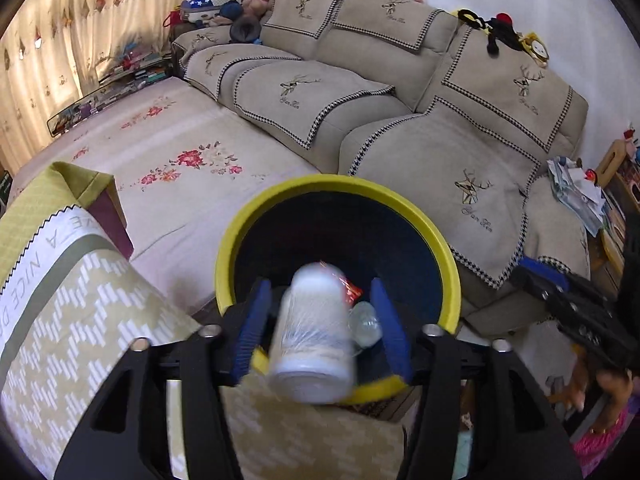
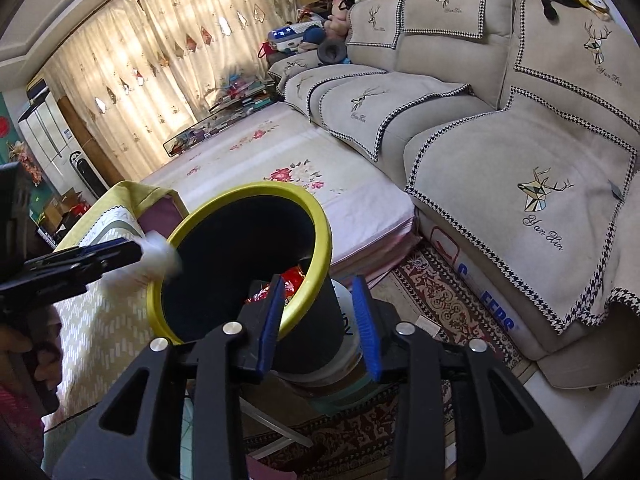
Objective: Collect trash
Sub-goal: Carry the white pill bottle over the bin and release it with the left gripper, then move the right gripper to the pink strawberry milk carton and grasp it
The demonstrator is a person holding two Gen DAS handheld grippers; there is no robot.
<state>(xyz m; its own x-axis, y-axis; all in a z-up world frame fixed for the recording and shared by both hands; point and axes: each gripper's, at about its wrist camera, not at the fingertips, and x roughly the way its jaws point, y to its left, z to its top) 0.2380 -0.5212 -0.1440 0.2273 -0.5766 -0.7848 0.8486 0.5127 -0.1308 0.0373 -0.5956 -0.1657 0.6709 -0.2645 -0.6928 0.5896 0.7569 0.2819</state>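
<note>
White and blurred, the plastic bottle [image 1: 316,332] sits between my left gripper [image 1: 324,328] pads, which stand apart from it, over the yellow-rimmed bin [image 1: 400,196]; I judge it loose and dropping; if it clips the near rim it could bounce out onto the patterned cloth [image 1: 100,312]. My right gripper [image 2: 320,320] straddles the bin's rim, jaws part open; whether it grips I cannot tell; a nudge could tip the bin.
</note>
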